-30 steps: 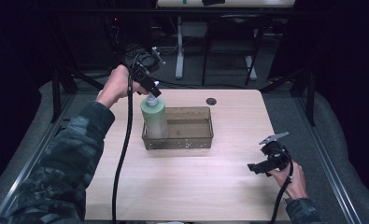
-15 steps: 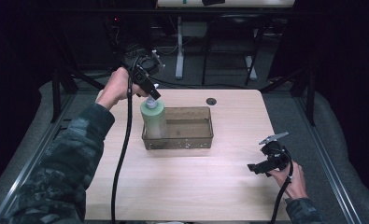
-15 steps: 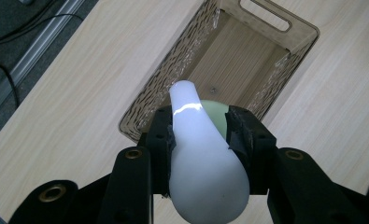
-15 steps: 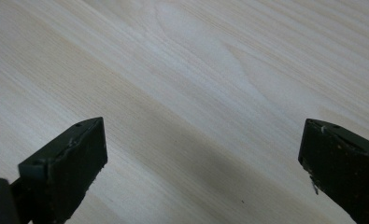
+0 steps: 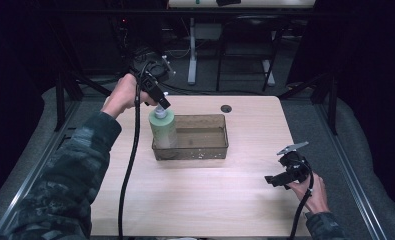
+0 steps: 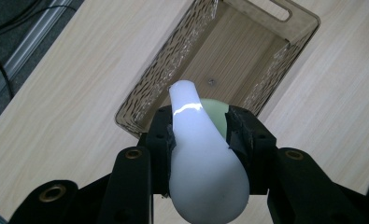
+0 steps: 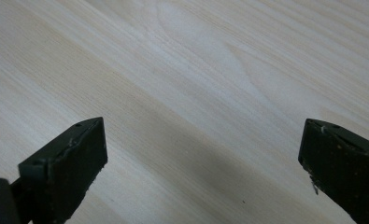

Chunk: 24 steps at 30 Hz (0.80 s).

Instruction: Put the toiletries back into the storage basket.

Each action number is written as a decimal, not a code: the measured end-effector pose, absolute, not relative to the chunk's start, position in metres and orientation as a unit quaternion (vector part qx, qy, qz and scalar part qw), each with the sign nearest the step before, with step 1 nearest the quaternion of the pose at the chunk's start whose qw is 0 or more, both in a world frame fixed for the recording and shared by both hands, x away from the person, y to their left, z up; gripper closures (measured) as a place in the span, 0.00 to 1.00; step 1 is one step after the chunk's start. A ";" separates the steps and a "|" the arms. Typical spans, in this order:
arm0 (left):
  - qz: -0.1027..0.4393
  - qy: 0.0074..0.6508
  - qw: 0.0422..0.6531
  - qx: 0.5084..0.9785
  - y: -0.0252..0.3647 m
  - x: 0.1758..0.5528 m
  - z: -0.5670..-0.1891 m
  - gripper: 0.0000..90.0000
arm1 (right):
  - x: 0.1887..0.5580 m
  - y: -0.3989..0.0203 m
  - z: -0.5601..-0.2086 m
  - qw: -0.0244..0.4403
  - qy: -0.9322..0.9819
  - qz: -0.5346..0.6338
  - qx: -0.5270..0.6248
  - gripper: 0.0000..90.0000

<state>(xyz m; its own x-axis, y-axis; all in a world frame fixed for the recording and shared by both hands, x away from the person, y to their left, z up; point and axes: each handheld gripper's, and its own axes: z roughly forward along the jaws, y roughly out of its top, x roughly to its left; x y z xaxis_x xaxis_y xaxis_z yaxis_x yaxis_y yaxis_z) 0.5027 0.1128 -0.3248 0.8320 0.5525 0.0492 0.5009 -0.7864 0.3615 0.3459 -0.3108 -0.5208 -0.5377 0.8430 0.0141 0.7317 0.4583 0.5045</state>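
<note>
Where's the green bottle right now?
In the high view, the green bottle stands upright at the left end of the clear bin, with the left gripper clamped on its white pump top.

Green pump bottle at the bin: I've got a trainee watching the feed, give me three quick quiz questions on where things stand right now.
1. True or false: the left gripper is shut on the white pump head of the green bottle.
2. Where does the bottle's base stand? A) inside the brown bin, at its left end; B) on the table in front of the bin; C) by the dark hole in the table.
3. In a few words: what is between the jaws of the right gripper?

Key
1. True: both pads press on the pump head.
2. A
3. Nothing; the jaws stand wide apart above bare table.
</note>
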 end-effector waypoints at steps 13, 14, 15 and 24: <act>0.068 0.281 0.166 0.943 0.114 0.504 -0.330 0.70 | 0.346 -0.311 -0.520 0.119 0.844 0.236 0.467 0.01; 0.068 0.281 0.168 0.942 0.114 0.504 -0.330 0.70 | 0.346 -0.310 -0.520 0.120 0.844 0.236 0.466 0.01; 0.068 0.280 0.170 0.942 0.114 0.504 -0.331 0.70 | 0.345 -0.310 -0.520 0.120 0.844 0.236 0.467 0.01; 0.079 0.276 0.182 0.940 0.115 0.499 -0.333 0.70 | 0.345 -0.310 -0.519 0.125 0.844 0.236 0.466 0.01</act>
